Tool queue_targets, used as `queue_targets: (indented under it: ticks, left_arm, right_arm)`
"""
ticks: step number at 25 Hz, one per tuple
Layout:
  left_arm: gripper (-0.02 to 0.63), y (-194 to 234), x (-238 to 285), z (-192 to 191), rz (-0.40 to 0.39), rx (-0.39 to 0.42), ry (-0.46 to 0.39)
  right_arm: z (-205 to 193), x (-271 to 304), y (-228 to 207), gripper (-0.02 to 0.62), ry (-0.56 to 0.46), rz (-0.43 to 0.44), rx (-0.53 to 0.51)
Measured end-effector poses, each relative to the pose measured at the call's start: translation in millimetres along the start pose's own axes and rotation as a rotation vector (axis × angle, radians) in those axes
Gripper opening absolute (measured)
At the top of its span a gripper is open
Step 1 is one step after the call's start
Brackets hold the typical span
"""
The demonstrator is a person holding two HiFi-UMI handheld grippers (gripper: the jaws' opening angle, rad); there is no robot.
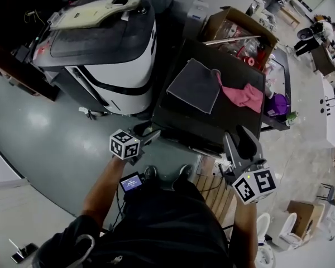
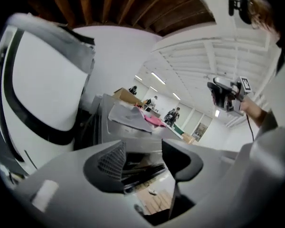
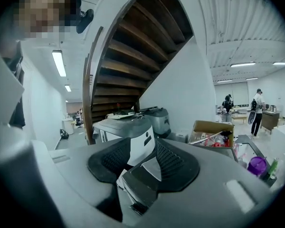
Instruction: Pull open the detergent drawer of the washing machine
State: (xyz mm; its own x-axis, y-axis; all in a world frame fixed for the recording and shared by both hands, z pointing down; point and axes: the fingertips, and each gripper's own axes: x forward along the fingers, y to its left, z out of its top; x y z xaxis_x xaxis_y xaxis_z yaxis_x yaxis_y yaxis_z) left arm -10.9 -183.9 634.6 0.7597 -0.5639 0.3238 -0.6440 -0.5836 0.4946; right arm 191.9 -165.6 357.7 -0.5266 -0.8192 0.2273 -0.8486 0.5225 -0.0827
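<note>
Grey floor (image 1: pixel 44 144) surrounds the dark washer (image 1: pixel 234 121) at frame centre. The left gripper (image 1: pixel 148 133) and right gripper (image 1: pixel 240 143) hover at its near edge, fingers spread and empty. I cannot make out the drawer on its front, so the grasp and the pull seem still to do.

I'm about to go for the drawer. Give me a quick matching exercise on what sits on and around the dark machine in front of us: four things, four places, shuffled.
Things:
1. grey square cloth
2. crumpled pink cloth
3. open brown cardboard box
4. purple plastic container

Places:
A. beyond the far edge of the dark flat-topped machine
B. flat on the dark top, left part
C. off the top, past its right edge
D. on the dark top, right of the grey cloth

Pairs: 1-B, 2-D, 3-A, 4-C
</note>
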Motion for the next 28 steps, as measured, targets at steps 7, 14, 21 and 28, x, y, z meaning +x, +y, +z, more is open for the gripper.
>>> queue_targets:
  ticks: [7, 14, 21, 28]
  left_arm:
    - [0.281, 30, 50, -86, -0.096, -0.34, 0.018]
    - [0.333, 50, 104, -123, -0.124, -0.523, -0.058]
    - [0.403, 29, 134, -109, -0.264, -0.475, -0.161]
    - [0.416, 32, 125, -99, -0.313, -0.681, -0.319]
  right_arm:
    - [-12, 26, -10, 0.152, 0.092, 0.067, -0.037]
    - [-37, 47, -22, 0.152, 0.179, 0.117, -0.047]
    - [-65, 54, -42, 0.152, 0.254, 0.122, -0.061]
    - [-95, 47, -57, 0.152, 0.324, 0.096, -0.037]
